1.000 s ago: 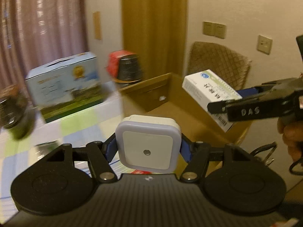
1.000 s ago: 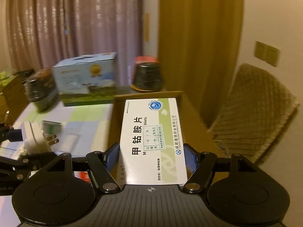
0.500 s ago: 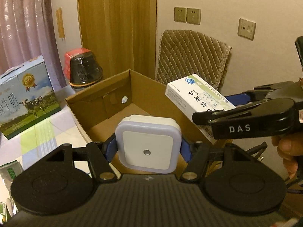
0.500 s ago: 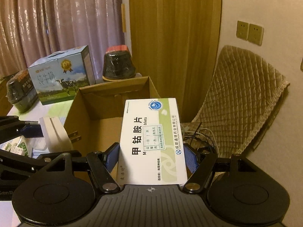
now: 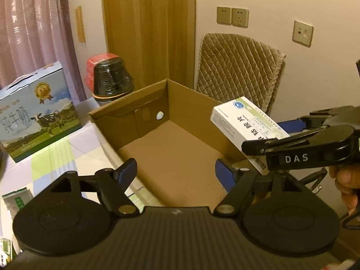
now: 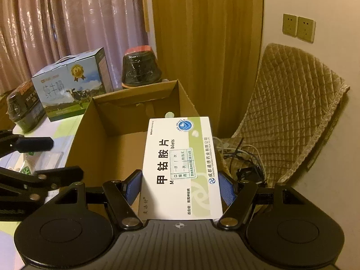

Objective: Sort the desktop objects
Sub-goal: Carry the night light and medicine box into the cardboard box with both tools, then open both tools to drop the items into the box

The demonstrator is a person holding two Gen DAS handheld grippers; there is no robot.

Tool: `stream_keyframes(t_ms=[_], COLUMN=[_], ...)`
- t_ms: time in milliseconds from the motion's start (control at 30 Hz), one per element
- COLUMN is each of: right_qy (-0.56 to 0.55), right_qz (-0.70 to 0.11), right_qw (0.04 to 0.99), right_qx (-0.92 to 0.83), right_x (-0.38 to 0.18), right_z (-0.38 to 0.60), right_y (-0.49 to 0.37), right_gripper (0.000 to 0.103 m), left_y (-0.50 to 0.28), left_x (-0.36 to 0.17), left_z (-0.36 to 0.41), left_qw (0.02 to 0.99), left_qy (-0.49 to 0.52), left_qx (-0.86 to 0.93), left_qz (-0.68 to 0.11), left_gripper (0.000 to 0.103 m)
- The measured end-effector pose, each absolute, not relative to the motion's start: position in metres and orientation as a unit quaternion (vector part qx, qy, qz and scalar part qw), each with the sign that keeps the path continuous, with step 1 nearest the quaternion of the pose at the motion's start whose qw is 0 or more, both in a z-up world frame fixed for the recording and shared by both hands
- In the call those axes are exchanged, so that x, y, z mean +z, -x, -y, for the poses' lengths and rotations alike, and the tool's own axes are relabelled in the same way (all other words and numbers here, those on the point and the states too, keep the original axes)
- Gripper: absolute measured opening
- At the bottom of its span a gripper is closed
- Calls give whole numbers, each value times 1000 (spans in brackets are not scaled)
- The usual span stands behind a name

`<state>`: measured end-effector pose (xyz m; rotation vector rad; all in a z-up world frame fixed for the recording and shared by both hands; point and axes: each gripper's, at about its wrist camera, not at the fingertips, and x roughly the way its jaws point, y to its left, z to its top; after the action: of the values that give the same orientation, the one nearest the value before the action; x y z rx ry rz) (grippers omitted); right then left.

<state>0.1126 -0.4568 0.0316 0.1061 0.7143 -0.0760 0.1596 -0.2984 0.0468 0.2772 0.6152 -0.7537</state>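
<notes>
While the left gripper [image 5: 175, 172] hangs over the open cardboard box [image 5: 166, 148] with its jaws spreading and nothing between them, the right gripper [image 6: 180, 185] pinches a white and green medicine box [image 6: 180, 166] flat between its blue pads, held above the cardboard box's right edge. Seen from the left wrist, the medicine box [image 5: 247, 123] juts out over that edge. Behind the cardboard box on the bench [image 5: 56, 157] stand a milk carton [image 5: 38, 117] and a black wrapped tub [image 5: 111, 78]; a quilted chair [image 6: 290, 112] stands to the right
</notes>
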Motion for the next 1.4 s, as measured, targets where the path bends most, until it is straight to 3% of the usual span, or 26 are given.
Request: stream_keyframes(t_ms=[300,767,1133,1400], right_qy=[-70,-87,-93,-75], right_qz=[-346,-329,-298,-304], right_qw=[935,940,948,943], right_qx=[-23,-14,58,112], right_x=[32,56,90,83], right_z=[452,440,368,307], right_y=[-114,-93,-70,-60], right_gripper=[68,78,84,86], left_y=[-155,-127,-85,-66], left_x=[50,46,39,37], left_z=[267,184,85,38], left_qw=[886,903,918,924], left_qy=[-125,-131,-119,-111], left_qx=[-336,-264,-178,-137], left_qz=[-295,-311,-334,-340], left_gripper=[78,84,90,91])
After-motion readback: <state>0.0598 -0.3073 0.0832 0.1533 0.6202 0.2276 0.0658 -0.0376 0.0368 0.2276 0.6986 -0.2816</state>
